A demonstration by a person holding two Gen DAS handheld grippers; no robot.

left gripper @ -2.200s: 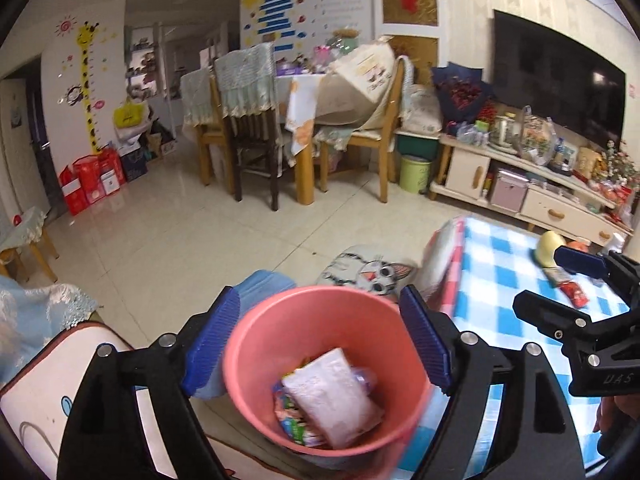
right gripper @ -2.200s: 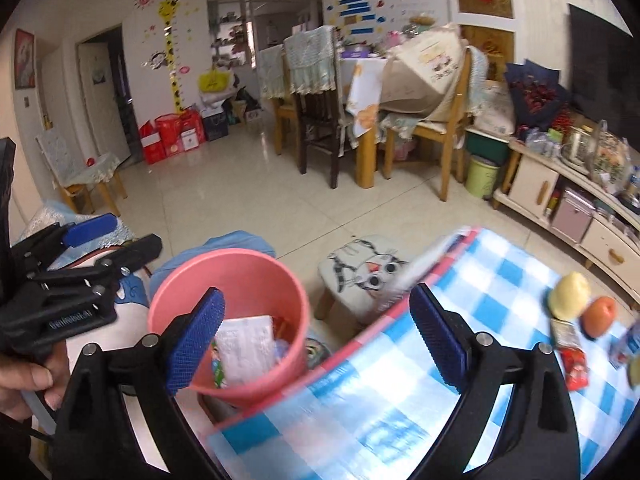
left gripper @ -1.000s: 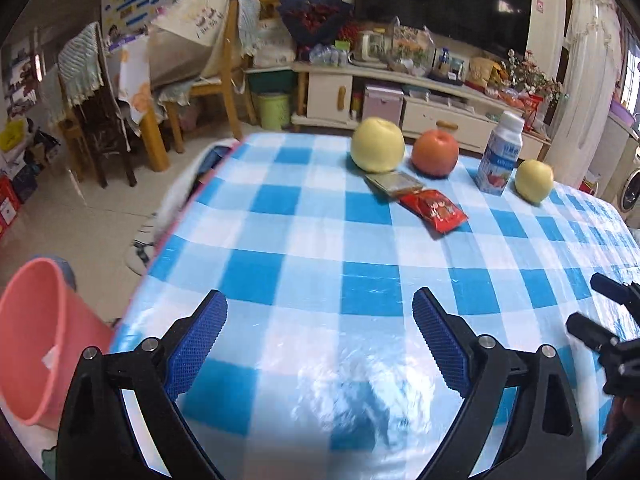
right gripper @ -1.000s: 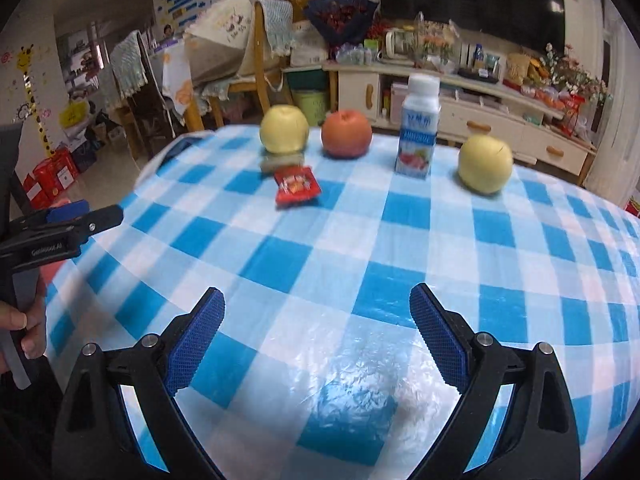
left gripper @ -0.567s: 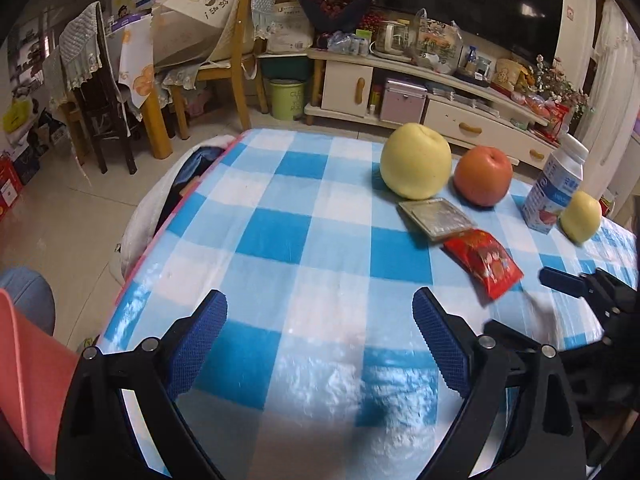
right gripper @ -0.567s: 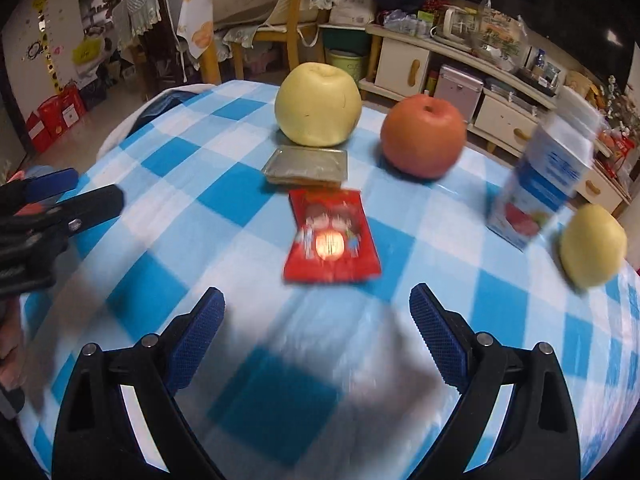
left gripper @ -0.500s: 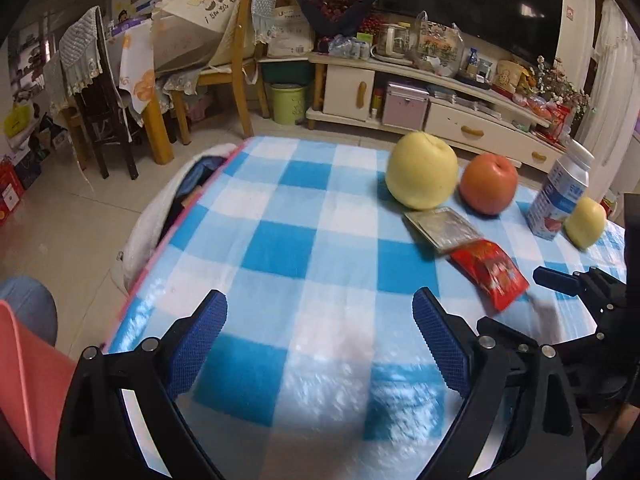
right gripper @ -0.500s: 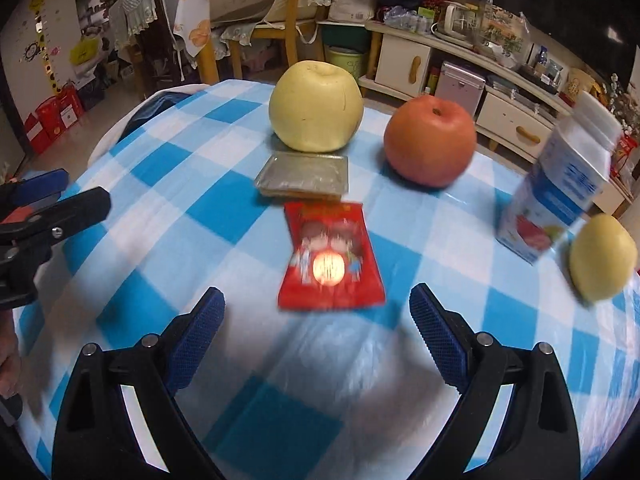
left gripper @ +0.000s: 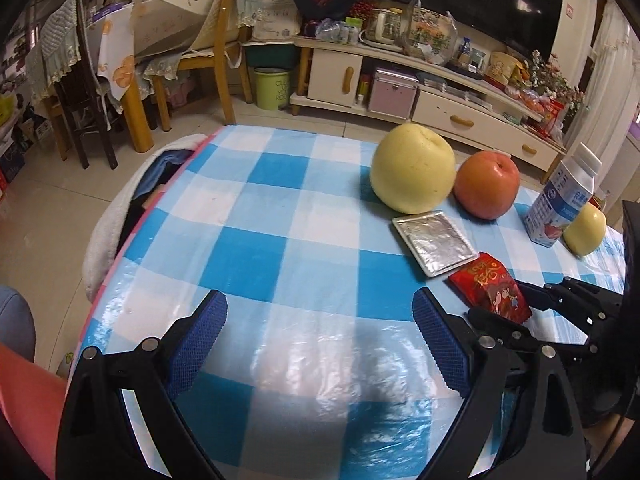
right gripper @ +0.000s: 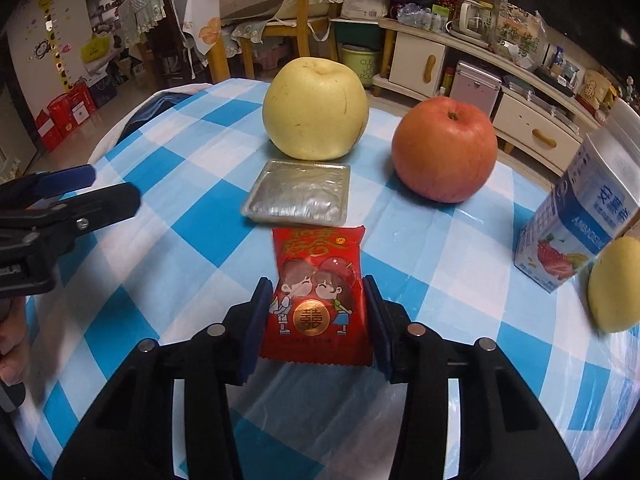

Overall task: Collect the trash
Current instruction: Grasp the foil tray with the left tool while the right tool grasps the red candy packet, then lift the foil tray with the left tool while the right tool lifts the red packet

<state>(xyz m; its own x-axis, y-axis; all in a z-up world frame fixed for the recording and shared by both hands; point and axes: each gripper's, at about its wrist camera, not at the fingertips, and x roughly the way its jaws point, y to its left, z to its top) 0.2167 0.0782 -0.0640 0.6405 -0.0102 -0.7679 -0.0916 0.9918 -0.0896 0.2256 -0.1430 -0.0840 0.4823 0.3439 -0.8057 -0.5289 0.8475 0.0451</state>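
A red snack packet (right gripper: 316, 296) lies on the blue-and-white checked tablecloth (right gripper: 420, 240). My right gripper (right gripper: 316, 312) has it between its pads. The jaws are closing and both pads touch the packet's side edges. A silver foil packet (right gripper: 298, 198) lies flat just beyond it. In the left wrist view the red snack packet (left gripper: 490, 292) shows in the right gripper (left gripper: 496, 300) at the right. My left gripper (left gripper: 320, 332) hangs open over bare cloth, nothing between its fingers, and the left gripper (right gripper: 112, 186) shows at the left edge of the right wrist view. A pink bucket (left gripper: 24, 384) stands off the table, lower left.
Behind the packets stand a big yellow fruit (right gripper: 316, 108), a red apple (right gripper: 444, 148), a milk carton (right gripper: 580, 220) and a smaller yellow fruit (right gripper: 616, 284). The table's rounded edge (left gripper: 120, 256) drops to tiled floor, with chairs and a TV cabinet beyond.
Both grippers swung from the bucket to the table. The right gripper came down over the red packet and its jaws went from wide open to closed against the packet's sides.
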